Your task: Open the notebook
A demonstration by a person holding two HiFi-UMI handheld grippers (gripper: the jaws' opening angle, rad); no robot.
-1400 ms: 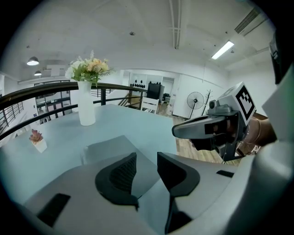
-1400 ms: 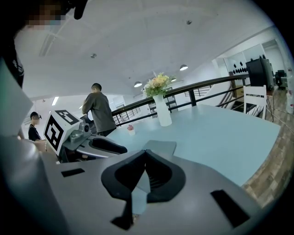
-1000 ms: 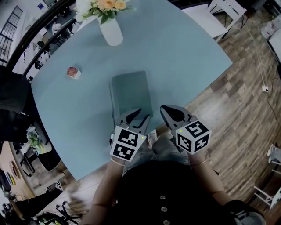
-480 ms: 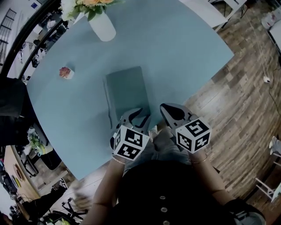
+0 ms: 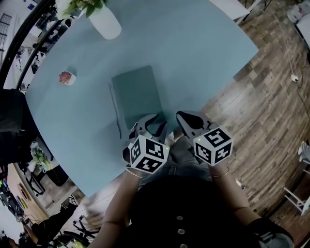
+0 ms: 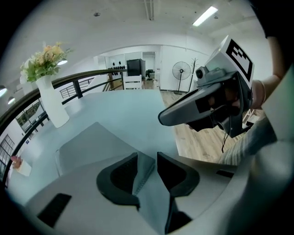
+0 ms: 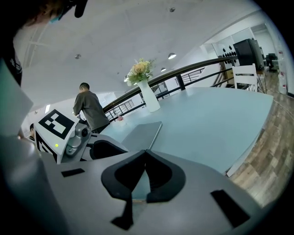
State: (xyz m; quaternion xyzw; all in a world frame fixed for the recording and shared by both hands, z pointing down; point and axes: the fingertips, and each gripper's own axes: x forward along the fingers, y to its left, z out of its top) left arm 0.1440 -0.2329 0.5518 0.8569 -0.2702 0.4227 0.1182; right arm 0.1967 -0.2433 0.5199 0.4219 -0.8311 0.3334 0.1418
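Notebook [image 5: 135, 94], closed and flat on the pale blue table [image 5: 193, 58], its short near edge close to the table's near edge and its long sides running away from the person. Bare tabletop extends beyond the notebook and widely to its right, as far as the edge that borders the wood floor [image 5: 261, 97].

Left gripper [image 5: 154, 122] sits at the notebook's near right corner. In the left gripper view its jaws stand a narrow gap apart, with that corner of the cover [image 6: 92, 142] showing in the gap; whether either jaw touches the cover cannot be told.

Right gripper [image 5: 181, 118] is just beside the left one, over the table's near edge and off the notebook. In the right gripper view its jaw tips meet with nothing between them.

White vase [image 5: 104, 22] stands upright near the far left edge, well apart from the notebook, and holds flowers [image 5: 80, 6] with green leaves. Small pot [image 5: 67, 77] near the left edge holds something pink and is also well clear of the notebook. Beyond the table, a dark railing [image 7: 193, 69] and a standing person [image 7: 89, 110] appear in the right gripper view.
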